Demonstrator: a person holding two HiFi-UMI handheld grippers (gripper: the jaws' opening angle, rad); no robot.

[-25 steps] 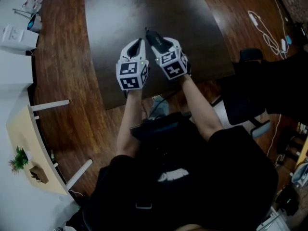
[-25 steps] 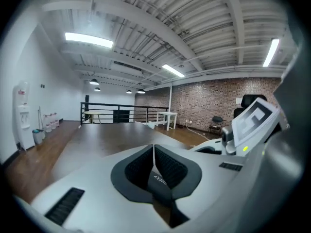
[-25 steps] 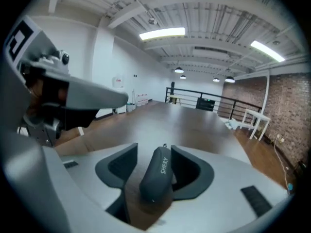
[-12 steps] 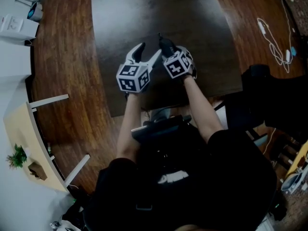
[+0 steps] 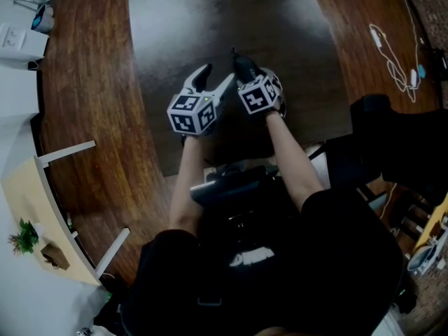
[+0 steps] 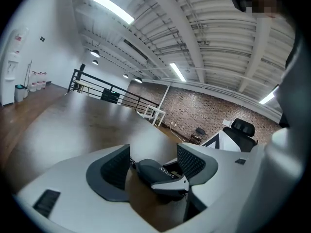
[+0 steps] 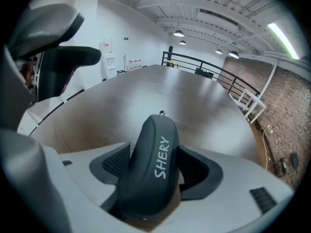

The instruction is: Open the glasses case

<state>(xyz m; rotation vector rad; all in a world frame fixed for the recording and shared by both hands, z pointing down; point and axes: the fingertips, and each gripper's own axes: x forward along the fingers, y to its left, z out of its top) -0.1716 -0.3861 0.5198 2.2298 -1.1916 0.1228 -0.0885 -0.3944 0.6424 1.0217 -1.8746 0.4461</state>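
So the glasses case (image 5: pixel 243 66) is on the table (image 5: pixel 182 19), toward its near edge, sitting between the right gripper's (image 7: pixel 160 161) jaws, which are opening. The left gripper (image 5: pixel 213 79) is just beside it on the left, with one end of the case between its parted jaws. Right of the table there's a chair (image 5: pixel 381 128) with a cable (image 5: pixel 388 51) on the floor behind it, and far left a plant (image 5: pixel 24 238) sits on a shelf (image 5: pixel 28 194).

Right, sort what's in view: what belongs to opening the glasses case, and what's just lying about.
In the job: glasses case, on the table; left gripper, open at one end of it; right gripper, jaws opening, case between them.
Lying about: white cable on the floor; potted plant; office chair.
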